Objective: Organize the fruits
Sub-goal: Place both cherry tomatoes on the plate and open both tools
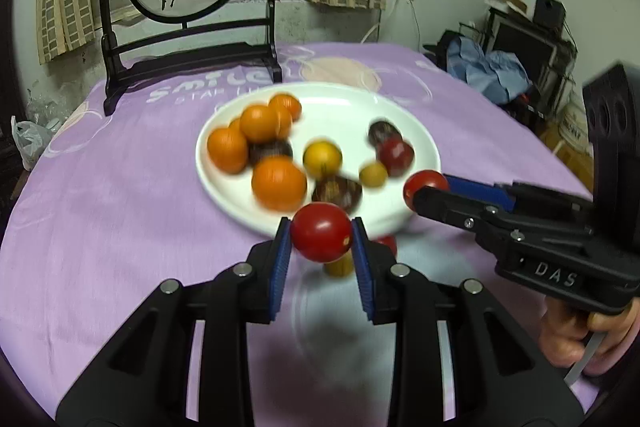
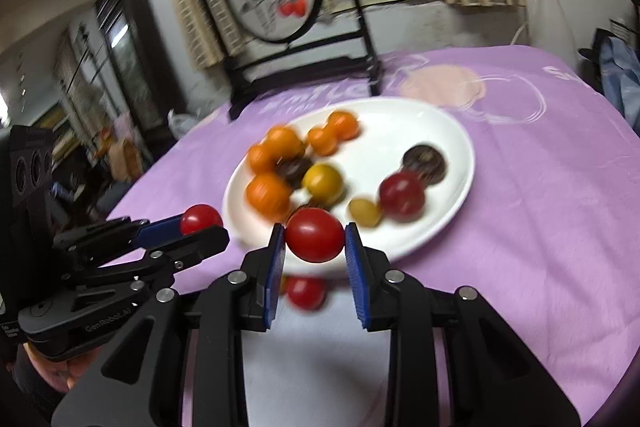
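Currently both tools are carrying one red cherry tomato apiece. The left hand-held gripper [image 1: 321, 239] is pinching a red cherry tomato [image 1: 321, 237] between its blue pads, at lower centre of the left wrist view; its jaws are standing narrow, only as wide as the fruit. The right hand-held gripper [image 2: 315, 235] is doing likewise with a second red cherry tomato [image 2: 315, 235], at lower centre of the right wrist view. Each tool is also showing in the other's frame: the right one at right of the left view, the left one at lower left of the right view, each with a red fruit at its tip.

Judgement: the pinch is falling across the widest part of each tomato, presumably so that a smooth round fruit is not squirting out. Both fruits are hanging at the near rim of the white plate [image 1: 224, 187], likely as part of sorting by colour, though whether onto or off the plate cannot be told.

On the plate, orange fruits [image 1: 279, 183] are clustering at left; a yellow tomato [image 1: 322, 157], a smaller yellow one [image 1: 373, 174], a dark red tomato [image 1: 396, 157] and dark purple ones [image 1: 337, 191] are lying centre and right. Below the left tool's jaws, a red fruit [image 1: 387, 243] and a yellowish one [image 1: 339, 266] are showing blurred; whether they lie on the purple cloth [image 1: 120, 227] over the bench, or on something paler there, I cannot tell.
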Motion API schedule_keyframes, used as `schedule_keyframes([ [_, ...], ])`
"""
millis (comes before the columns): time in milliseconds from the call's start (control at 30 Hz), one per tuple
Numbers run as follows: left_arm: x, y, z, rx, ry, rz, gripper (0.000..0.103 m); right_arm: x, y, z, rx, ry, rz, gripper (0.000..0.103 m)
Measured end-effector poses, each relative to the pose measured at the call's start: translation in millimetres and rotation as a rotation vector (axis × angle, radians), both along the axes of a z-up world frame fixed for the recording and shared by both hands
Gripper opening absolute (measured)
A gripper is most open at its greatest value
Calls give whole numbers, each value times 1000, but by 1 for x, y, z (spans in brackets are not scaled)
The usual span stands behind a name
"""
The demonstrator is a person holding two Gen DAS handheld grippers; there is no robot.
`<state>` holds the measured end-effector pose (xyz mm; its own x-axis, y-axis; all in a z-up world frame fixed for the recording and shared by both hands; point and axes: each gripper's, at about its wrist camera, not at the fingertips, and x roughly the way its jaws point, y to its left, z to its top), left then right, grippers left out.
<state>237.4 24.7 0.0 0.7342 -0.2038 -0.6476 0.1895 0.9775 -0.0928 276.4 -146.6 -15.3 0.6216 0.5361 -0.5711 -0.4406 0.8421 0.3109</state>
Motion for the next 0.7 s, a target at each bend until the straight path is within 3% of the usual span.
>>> schedule_keyframes([
  [167, 42, -12, 15, 26, -45, 31, 30, 36, 1, 2, -1, -25, -50, 31],
  [367, 88, -6, 11, -16, -14, 90, 31, 72, 8, -4, -18, -28, -58, 31],
  [433, 95, -1, 6, -10, -12, 129, 44, 78, 10, -8, -30, -14, -51, 35],
  [467, 95, 2, 5, -8, -16, 148, 66, 78, 9, -9, -34, -9, -54, 35],
  [700, 66, 21, 18, -40, -88, 213, 89, 48, 4, 6, -39, -73, -35, 38],
])
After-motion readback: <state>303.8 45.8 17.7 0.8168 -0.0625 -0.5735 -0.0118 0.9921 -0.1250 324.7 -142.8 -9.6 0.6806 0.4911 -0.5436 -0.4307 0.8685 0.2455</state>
